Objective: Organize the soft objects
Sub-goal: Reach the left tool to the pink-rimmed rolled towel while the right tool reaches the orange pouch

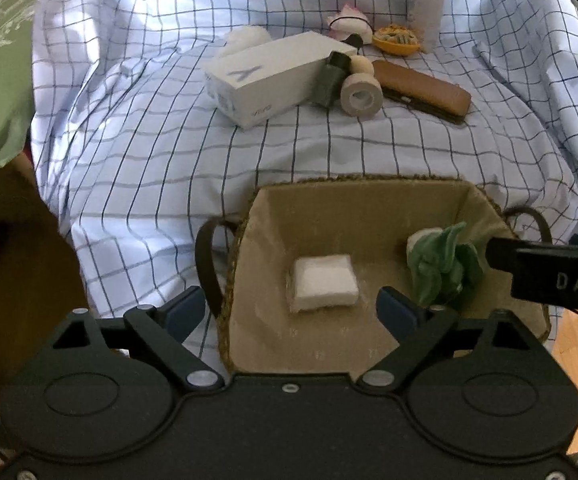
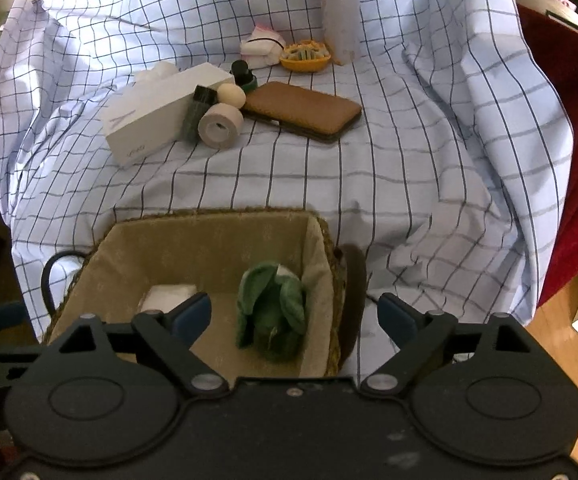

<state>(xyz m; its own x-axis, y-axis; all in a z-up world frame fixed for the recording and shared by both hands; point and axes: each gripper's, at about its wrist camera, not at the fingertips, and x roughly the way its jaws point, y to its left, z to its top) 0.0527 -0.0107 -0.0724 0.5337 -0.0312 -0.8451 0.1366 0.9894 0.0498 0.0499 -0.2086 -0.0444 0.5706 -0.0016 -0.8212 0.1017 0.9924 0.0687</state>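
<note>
Soft objects, in a lined woven basket (image 1: 321, 196) at the near edge of the checked cloth (image 1: 169, 152). Green plush toy (image 2: 273, 312), right side: light, floppy, best pinched at the body. White foam pad (image 1: 323, 282), left of it: light, squashy, best taken across its sides. Left tool (image 1: 291, 310) and right tool (image 2: 295, 314): both released, empty, angled steeply down over the basket.

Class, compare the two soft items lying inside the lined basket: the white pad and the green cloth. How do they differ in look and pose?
The white pad is a flat, neat square; the green cloth is crumpled into a lumpy heap. The pad lies low on the basket floor towards its left side; the cloth stands taller near the right wall. Both rest loose inside the basket, gripped by nothing.
</note>
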